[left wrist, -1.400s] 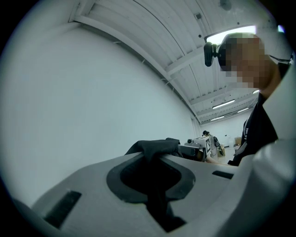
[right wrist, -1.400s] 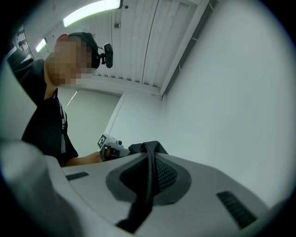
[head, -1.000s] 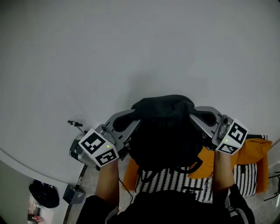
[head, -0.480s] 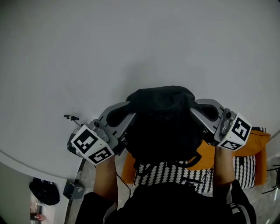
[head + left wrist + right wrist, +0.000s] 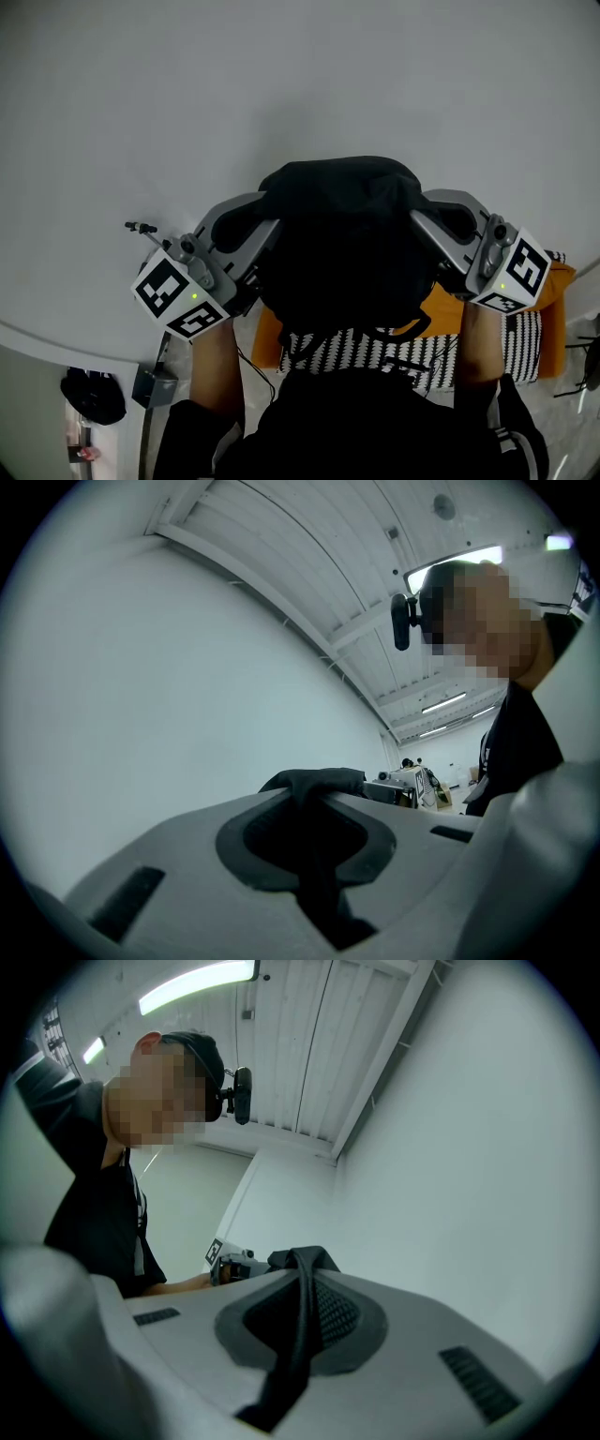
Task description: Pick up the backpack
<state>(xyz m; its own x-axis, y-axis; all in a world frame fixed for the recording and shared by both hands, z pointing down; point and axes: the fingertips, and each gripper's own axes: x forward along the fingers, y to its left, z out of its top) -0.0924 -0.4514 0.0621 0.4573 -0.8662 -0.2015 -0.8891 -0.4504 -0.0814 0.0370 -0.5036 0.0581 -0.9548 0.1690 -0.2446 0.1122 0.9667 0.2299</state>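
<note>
Two grips hold: the left hand-held gripper (image 5: 253, 217) and the right hand-held gripper (image 5: 439, 216) each pinch black fabric of the backpack (image 5: 342, 248). Against a second ago, the backpack sits higher, nearer the head camera, above the surface's (image 5: 281, 75) near edge. Lift judged essentially complete.

This looks like a lab or workshop hall, not a home. A high ceiling (image 5: 309, 564) of pale ribbed panels on beams runs overhead, with long strip lights (image 5: 197, 983) fixed to it. The walls (image 5: 469, 1147) are plain white. A broad, bare white surface (image 5: 281, 84) fills the head view, and orange padding (image 5: 553, 291) and striped cloth (image 5: 375, 352) lie below its edge.
</note>
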